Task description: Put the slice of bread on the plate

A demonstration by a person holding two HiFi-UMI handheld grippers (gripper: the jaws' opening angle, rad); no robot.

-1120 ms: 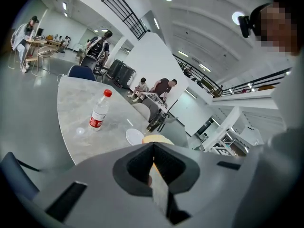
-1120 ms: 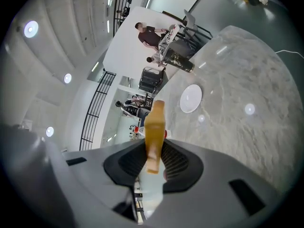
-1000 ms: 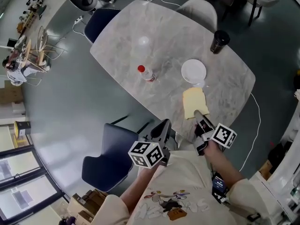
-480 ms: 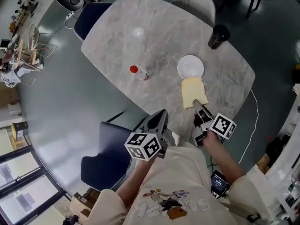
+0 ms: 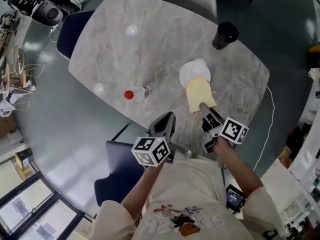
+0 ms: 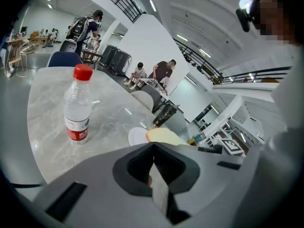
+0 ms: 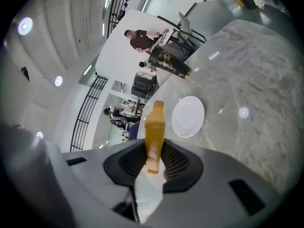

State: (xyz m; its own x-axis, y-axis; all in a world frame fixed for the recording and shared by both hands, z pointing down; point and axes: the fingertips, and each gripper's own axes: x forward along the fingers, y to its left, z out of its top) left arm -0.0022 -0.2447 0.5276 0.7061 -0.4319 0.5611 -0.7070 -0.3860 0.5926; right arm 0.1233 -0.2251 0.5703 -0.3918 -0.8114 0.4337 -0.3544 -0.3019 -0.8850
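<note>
A pale yellow slice of bread is held above the marble table, its far edge over the near rim of the small white plate. My right gripper is shut on the near end of the slice. In the right gripper view the bread stands edge-on between the jaws, with the plate just beyond it. My left gripper hangs at the table's near edge, jaws together and nothing in them. From the left gripper view the plate and the bread lie ahead to the right.
A clear water bottle with a red cap stands left of the plate. A dark cup stands beyond the plate. A dark blue chair is by the table's near edge. People stand in the background.
Both grippers have moved forward over the table and lower. The bread, held by the right gripper throughout, has come from short of the plate to overlapping its near rim.
</note>
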